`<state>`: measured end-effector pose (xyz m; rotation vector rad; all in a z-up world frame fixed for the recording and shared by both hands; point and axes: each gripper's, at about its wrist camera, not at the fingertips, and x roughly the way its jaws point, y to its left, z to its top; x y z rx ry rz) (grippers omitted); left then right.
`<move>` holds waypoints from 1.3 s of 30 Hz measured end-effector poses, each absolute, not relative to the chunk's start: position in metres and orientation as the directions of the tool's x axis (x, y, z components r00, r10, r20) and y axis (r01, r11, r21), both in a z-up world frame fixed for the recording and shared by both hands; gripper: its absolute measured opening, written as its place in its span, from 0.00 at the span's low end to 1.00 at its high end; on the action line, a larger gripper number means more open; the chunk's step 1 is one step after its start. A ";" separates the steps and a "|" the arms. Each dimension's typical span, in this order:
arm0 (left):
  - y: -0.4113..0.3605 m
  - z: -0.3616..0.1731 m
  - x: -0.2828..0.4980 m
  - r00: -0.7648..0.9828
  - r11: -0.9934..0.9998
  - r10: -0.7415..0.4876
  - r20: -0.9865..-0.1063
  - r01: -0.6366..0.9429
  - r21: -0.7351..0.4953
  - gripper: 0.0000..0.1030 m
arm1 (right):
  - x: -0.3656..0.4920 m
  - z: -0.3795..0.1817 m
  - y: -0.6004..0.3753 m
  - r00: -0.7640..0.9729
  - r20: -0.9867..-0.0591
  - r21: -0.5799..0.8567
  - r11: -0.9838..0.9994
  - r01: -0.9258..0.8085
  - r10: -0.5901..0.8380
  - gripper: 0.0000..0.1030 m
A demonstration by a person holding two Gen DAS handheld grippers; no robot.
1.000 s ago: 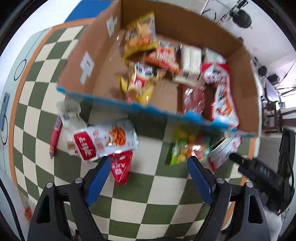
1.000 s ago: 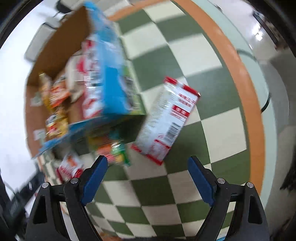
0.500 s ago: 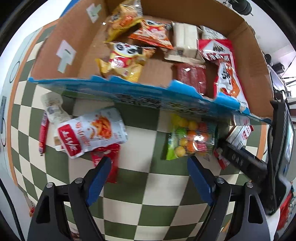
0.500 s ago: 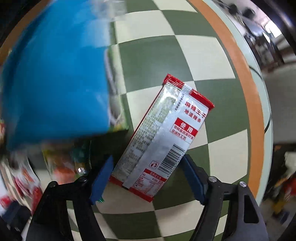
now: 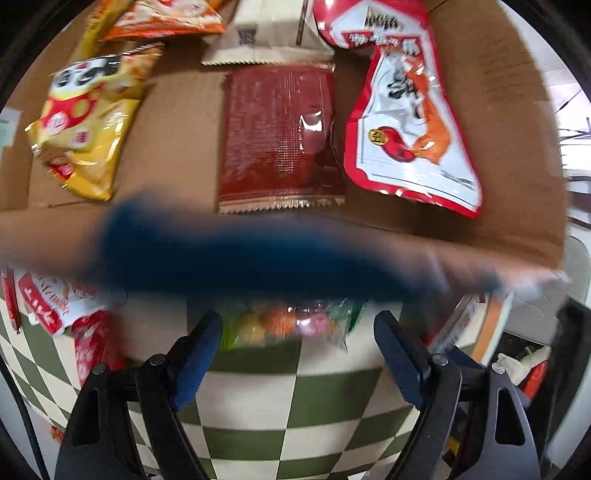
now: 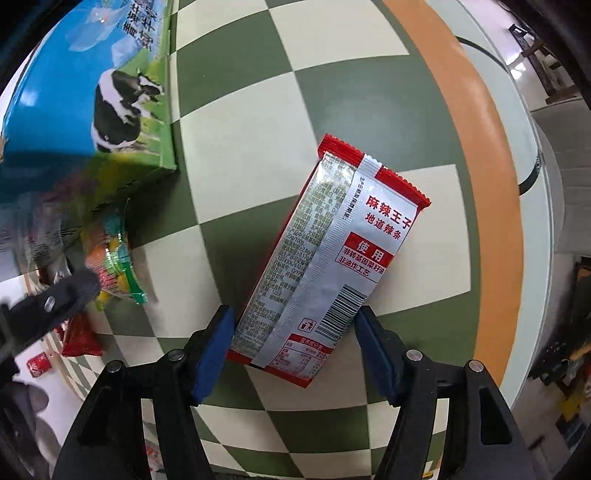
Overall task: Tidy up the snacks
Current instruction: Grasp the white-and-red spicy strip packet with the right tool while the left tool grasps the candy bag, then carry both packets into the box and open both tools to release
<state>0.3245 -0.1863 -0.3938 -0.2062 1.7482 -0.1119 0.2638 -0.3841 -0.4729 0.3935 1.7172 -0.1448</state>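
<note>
- Your cardboard box point(image 5: 177, 155) is sitting on the checked surface point(image 6: 236, 122), and it is holding many snacks.
- Inside it, a dark red packet point(image 5: 279, 136) is lying flat in the middle. A yellow bag point(image 5: 83, 122) is lying to its left, and a red and white bag point(image 5: 406, 110) to its right.
- An orange bag point(image 5: 166, 22) and a pale packet point(image 5: 269, 33) are lying at the back, cut off by the top edge.
- The box's blue front wall point(image 5: 258, 254) is looking very blurry, so you cannot read it.
- Your left hand-held gripper point(image 5: 297, 332) is standing wide open with nothing in it. A bag of colourful candy point(image 5: 284, 325) is lying just past its tips, half hidden under the box wall.
- Your right hand-held gripper point(image 6: 295, 325) has just been closing. The red and silver snack packet point(image 6: 328, 258) is lying flat between its blue pads point(image 6: 218, 339), which are right at its sides. You cannot tell for sure if they are pressing it.
- More red bags point(image 5: 88, 343) are peeking out at the left, too blurry to make out.
</note>
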 end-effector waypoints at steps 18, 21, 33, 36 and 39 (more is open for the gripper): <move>-0.216 -0.401 0.297 -0.162 0.992 -0.122 -0.979 -0.011 -0.122 0.69 | 0.267 -0.468 -0.351 -0.116 -0.993 -0.015 0.981 0.192 0.008 0.57; -0.215 -0.397 0.270 -0.170 0.994 -0.091 -0.981 0.040 -0.100 0.69 | 0.252 -0.467 -0.345 -0.142 -0.989 0.024 0.989 0.149 0.045 0.54; -0.241 -0.424 0.253 -0.252 0.994 -0.059 -0.966 0.072 -0.079 0.84 | 0.219 -0.472 -0.351 -0.224 -0.968 0.070 0.978 0.194 0.114 0.65; -0.257 -0.428 0.250 -0.238 0.992 0.001 -0.971 0.121 -0.029 0.85 | 0.237 -0.474 -0.386 -0.229 -0.969 0.051 0.981 0.189 0.094 0.67; -0.270 -0.426 0.245 -0.218 0.991 0.000 -0.976 0.129 -0.028 0.79 | 0.241 -0.475 -0.381 -0.228 -0.973 0.001 0.987 0.160 0.038 0.69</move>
